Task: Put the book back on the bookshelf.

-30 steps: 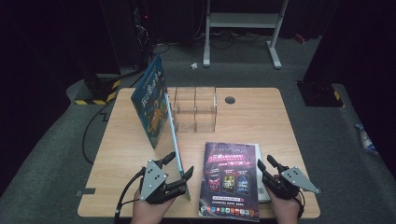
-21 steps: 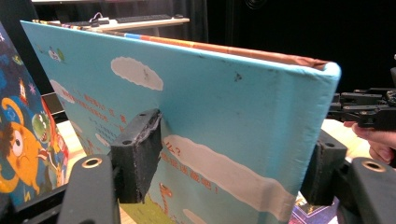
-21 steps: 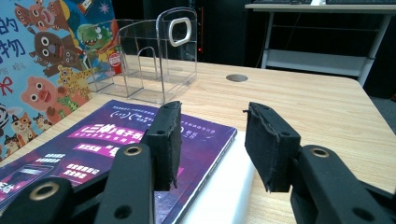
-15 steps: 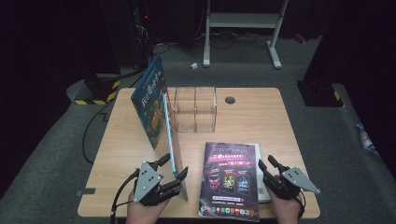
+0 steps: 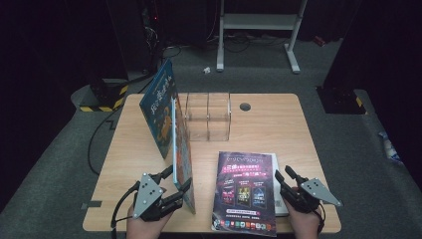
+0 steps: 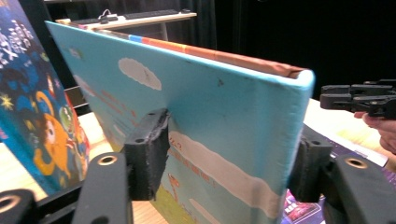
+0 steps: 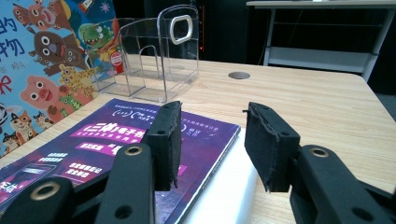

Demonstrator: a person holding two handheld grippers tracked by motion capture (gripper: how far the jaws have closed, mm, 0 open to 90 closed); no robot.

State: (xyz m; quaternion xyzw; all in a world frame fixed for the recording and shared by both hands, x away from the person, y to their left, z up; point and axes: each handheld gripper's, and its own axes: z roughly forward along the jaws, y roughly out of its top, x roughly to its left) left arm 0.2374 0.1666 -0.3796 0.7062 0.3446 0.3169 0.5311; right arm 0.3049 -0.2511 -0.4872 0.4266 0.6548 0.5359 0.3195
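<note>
The table (image 5: 259, 134) carries a clear file holder (image 5: 209, 115), with 2 picture books standing at its left. The near book (image 6: 224, 140) is a stiff, thin hardcover, probably light but easy to tip. The left gripper (image 5: 175, 185) has just been closing and now clamps its lower corner, a firm place to hold. The right gripper (image 5: 286, 178) rests apart, empty, beside the purple magazine (image 5: 245, 191).

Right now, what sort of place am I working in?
Probably a dim lab or studio: a wooden table on grey carpet, dark curtains, cables, and a metal stand behind.
</note>
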